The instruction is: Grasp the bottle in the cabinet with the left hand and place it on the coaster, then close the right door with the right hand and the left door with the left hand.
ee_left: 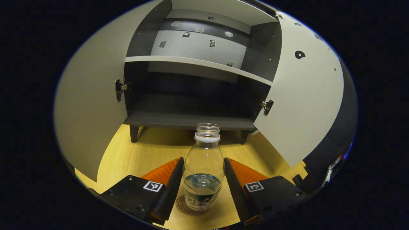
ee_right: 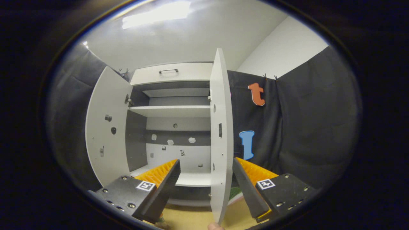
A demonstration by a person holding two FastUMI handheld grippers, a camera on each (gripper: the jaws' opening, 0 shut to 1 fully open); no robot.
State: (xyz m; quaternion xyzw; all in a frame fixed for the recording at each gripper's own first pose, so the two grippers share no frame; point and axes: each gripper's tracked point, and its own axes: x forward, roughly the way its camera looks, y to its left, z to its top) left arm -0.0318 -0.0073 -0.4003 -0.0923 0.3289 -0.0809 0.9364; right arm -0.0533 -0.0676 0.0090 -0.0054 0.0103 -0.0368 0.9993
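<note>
A clear plastic bottle (ee_left: 203,166) with no cap and a little water stands upright on a round brown coaster (ee_left: 187,208) on the wooden table. My left gripper (ee_left: 204,159) is shut on it, one finger against each side of its body. Behind it the cabinet (ee_left: 191,119) stands with both doors swung wide: left door (ee_left: 89,105), right door (ee_left: 306,95). In the right gripper view, my right gripper (ee_right: 206,166) is open. The front edge of the open right door (ee_right: 220,134) rises between its fingers, and I cannot tell whether they touch it.
The cabinet's shelves (ee_left: 198,62) hold nothing I can see, and a drawer with a handle (ee_right: 168,71) sits on top. Black booth cloth (ee_right: 303,127) hangs to the right of the cabinet. Yellow wooden tabletop (ee_left: 153,150) runs under the cabinet's legs.
</note>
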